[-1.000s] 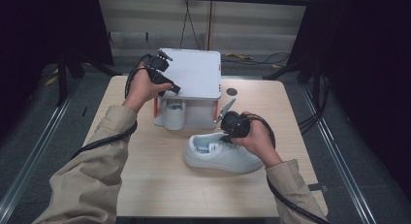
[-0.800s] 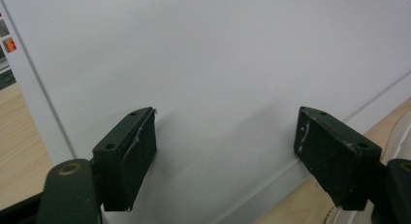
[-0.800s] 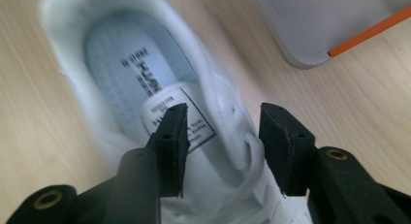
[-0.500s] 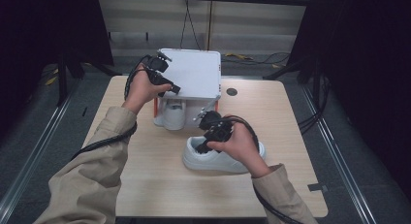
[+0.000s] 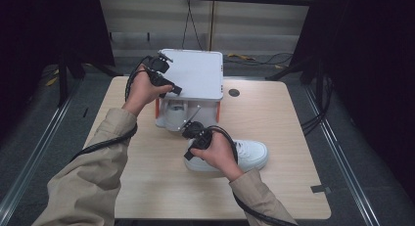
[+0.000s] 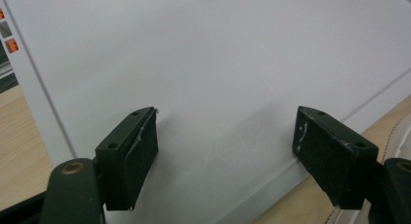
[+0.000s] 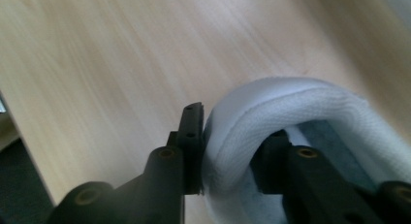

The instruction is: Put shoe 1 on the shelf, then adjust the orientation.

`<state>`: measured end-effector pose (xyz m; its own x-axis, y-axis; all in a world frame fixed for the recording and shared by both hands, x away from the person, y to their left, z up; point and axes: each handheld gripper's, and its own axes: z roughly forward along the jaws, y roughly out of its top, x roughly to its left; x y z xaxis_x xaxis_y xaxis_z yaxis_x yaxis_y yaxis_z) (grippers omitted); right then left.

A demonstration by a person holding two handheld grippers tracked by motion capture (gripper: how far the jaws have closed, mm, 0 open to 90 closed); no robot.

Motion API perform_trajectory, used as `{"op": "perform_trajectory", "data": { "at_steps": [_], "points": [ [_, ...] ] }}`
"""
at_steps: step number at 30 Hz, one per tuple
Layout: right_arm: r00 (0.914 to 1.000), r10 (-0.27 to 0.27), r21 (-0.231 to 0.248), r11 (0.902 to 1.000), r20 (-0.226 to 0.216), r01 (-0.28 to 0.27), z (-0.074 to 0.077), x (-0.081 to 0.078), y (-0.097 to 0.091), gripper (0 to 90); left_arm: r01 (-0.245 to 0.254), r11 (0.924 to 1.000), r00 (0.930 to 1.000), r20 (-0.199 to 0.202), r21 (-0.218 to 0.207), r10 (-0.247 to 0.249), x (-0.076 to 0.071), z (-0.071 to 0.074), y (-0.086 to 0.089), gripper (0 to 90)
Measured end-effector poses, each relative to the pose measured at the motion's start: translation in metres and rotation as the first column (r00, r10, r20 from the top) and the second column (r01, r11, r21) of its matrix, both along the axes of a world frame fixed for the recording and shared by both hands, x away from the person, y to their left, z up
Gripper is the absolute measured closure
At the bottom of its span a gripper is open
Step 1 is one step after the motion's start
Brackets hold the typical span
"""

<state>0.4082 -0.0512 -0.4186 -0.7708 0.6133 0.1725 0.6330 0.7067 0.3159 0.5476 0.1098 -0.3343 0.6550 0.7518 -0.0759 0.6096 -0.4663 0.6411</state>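
One jaw of my right gripper (image 7: 228, 151) is inside the padded heel collar of the white low-top sneaker (image 5: 244, 155), lying at 5 o'clock of the white box-shaped cabinet (image 5: 195, 77), having just closed there, apparently pinching it, so soft padding could slip free when lifted, while my left gripper (image 6: 228, 151) stands wide.

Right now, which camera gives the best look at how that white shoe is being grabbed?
The right gripper view: the right gripper pinches the white shoe by its padded heel collar. The high view shows the whole shoe; the left gripper view catches just an edge.
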Motion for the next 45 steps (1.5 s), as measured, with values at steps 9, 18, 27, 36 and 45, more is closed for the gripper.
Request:
{"op": "perform_trajectory", "data": {
  "at_steps": [9,18,27,36,45],
  "points": [
    [0.9864,0.149,-0.130,0.9818,0.070,-0.139,0.024,-0.011,-0.019,75.8,0.014,0.9999,0.9999,0.008,0.004,-0.015,0.000,0.000,0.002,24.9],
    [0.9860,0.164,-0.117,0.9802,0.028,-0.160,0.022,-0.042,-0.047,62.3,0.007,1.0000,0.9999,0.012,-0.005,-0.007,-0.001,-0.001,0.002,25.1],
    [0.9998,0.019,-0.096,0.9951,-0.012,-0.020,-0.005,-0.036,-0.035,61.7,0.002,0.9999,0.9998,0.018,-0.015,-0.002,-0.002,-0.002,0.002,25.5],
    [0.9993,0.008,-0.127,0.9919,0.036,-0.003,0.025,-0.052,-0.061,71.5,-0.008,1.0000,1.0000,0.006,-0.001,0.008,-0.002,0.000,-0.001,25.0],
    [0.9920,0.072,-0.120,0.9909,0.103,-0.060,0.050,-0.067,-0.056,72.3,-0.020,0.9998,0.9998,0.008,-0.001,0.020,-0.003,0.000,-0.002,24.9]
  ]
}}
